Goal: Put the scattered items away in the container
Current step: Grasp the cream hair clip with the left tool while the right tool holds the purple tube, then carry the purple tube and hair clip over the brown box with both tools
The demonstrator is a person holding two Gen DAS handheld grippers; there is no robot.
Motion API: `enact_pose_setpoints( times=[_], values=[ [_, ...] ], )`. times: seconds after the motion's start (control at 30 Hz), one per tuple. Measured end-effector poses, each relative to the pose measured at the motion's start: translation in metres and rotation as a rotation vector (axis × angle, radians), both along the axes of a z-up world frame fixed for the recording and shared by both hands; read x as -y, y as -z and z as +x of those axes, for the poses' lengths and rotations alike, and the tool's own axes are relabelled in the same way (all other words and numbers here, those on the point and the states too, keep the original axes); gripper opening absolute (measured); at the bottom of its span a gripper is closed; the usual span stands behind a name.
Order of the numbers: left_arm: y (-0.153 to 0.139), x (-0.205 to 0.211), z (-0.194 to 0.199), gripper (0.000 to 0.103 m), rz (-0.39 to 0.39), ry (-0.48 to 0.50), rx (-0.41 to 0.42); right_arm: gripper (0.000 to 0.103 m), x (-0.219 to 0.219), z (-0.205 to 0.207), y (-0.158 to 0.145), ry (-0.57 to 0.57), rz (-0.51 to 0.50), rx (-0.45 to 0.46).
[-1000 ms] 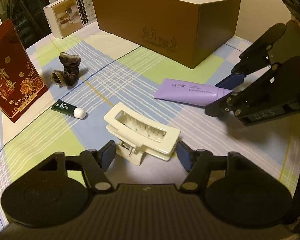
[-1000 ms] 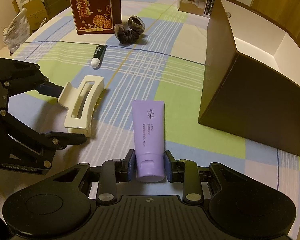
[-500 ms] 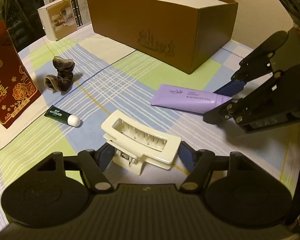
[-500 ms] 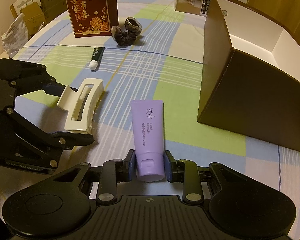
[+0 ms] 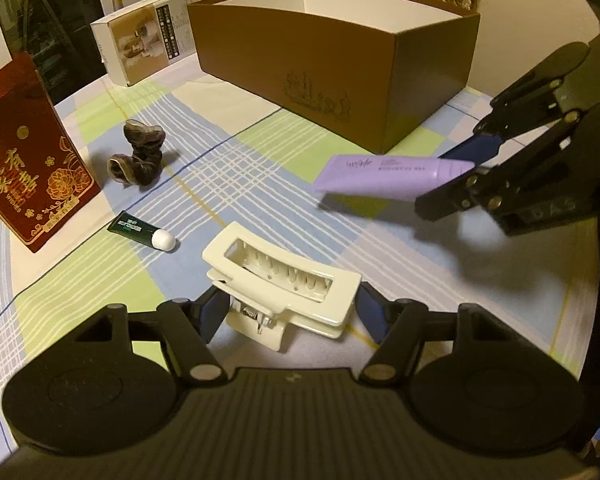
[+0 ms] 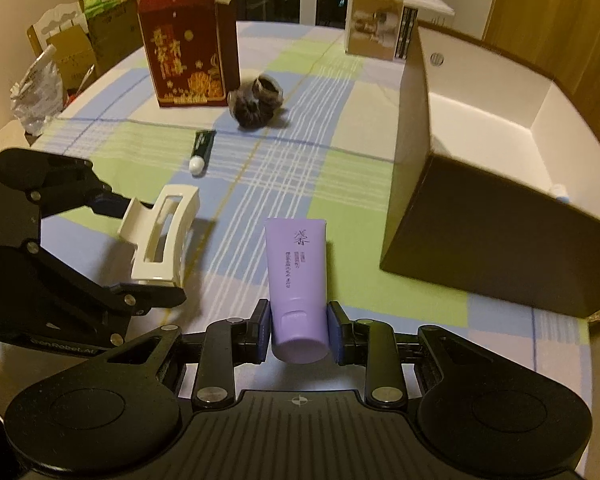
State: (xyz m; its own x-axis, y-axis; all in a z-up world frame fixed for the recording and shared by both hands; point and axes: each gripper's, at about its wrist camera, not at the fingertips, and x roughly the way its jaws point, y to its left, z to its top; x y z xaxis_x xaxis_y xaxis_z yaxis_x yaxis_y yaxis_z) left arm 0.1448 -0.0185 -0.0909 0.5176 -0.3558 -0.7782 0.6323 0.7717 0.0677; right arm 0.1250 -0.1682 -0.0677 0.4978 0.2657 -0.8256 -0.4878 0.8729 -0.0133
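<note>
Pick-up step: right hand-held gripper (image 6: 299, 326) clamps the purple tube (image 6: 297, 276) just clear of the worktop (image 6: 340, 168), left hand-held gripper (image 5: 289, 312) pinches the cream hair claw (image 5: 284, 280); next, probably carry both over the brown box (image 6: 480, 184) rim.

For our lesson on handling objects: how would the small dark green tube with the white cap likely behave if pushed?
The green tube lies on its side on the tablecloth; its round white cap suggests it may roll or pivot. It looks small, so probably light. The flat crimped end might limit rolling.
</note>
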Motion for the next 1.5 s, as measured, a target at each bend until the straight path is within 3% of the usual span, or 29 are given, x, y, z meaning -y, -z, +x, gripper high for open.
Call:
enact_pose_setpoints(
  times=[0.63,1.03,1.5],
  values=[
    [-0.055,-0.001,-0.01,0.065,-0.043,-0.11,0.057,0.032,0.006,-0.007,-0.061,-0.007,0.046,0.116],
    [-0.108,0.034,-0.003,0.065,-0.044,-0.065,0.138,0.032,0.041,0.001,-0.11,0.05,0.081,0.205],
    [-0.145,0.104,0.023,0.065,-0.093,0.003,0.191,0.032,0.115,0.04,-0.133,0.201,0.09,0.258]
  ],
)
